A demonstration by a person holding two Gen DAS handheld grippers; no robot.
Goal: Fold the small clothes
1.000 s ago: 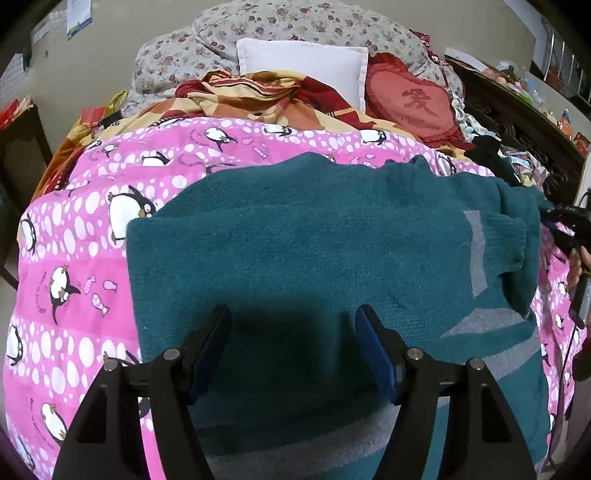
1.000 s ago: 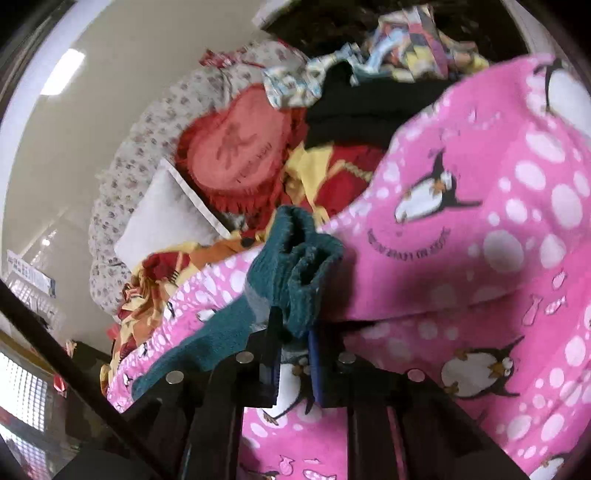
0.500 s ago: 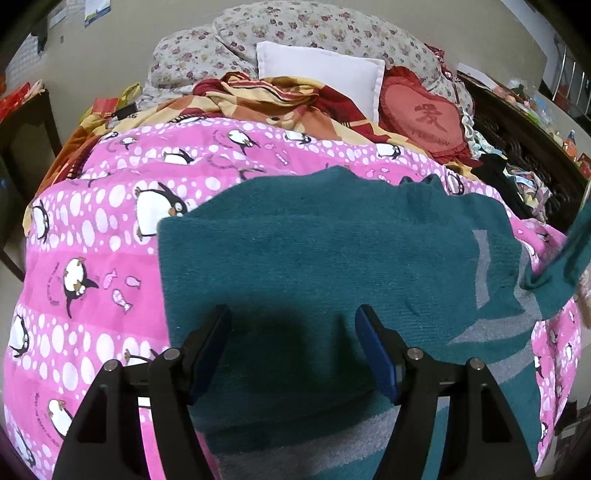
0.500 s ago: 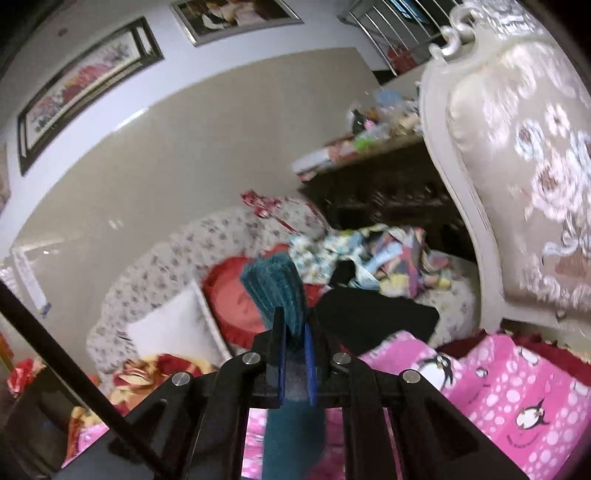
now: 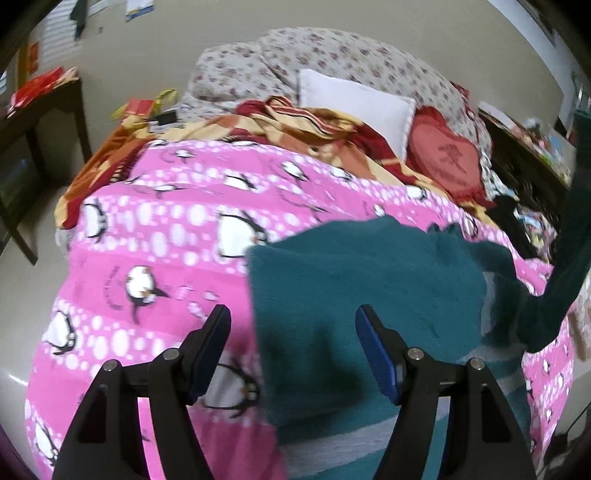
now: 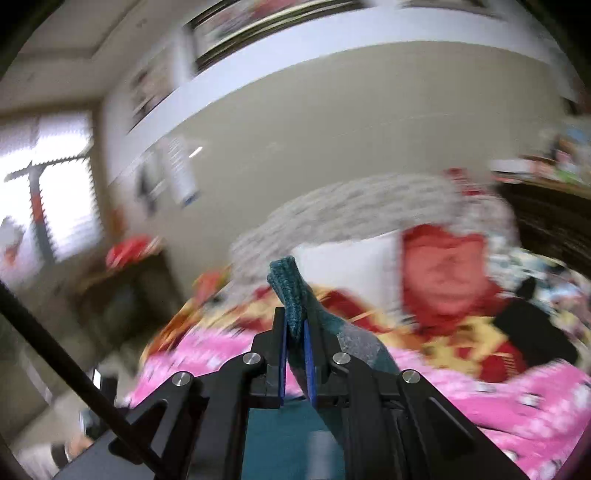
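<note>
From the left wrist view, one teal sweater with grey stripes lay spread on one pink penguin blanket that covered the bed. The sweater's one sleeve rose off the blanket at the right edge of the frame, lifted clear of the body of the garment. The left gripper hovered over the sweater's left edge with its two blue-padded fingers spread wide and nothing between them. Behind the blanket sat one white pillow, one red heart-shaped cushion, a rumpled red and yellow cover and a flowered quilt against a beige wall. One dark table stood at the left.

From the right wrist view, much blurred, the right gripper was clamped on the sleeve's teal cuff, which stuck up past the fingertips. The pink blanket, the white pillow and the red cushion showed beyond. One bright window was at the left, with framed pictures high on the wall.
</note>
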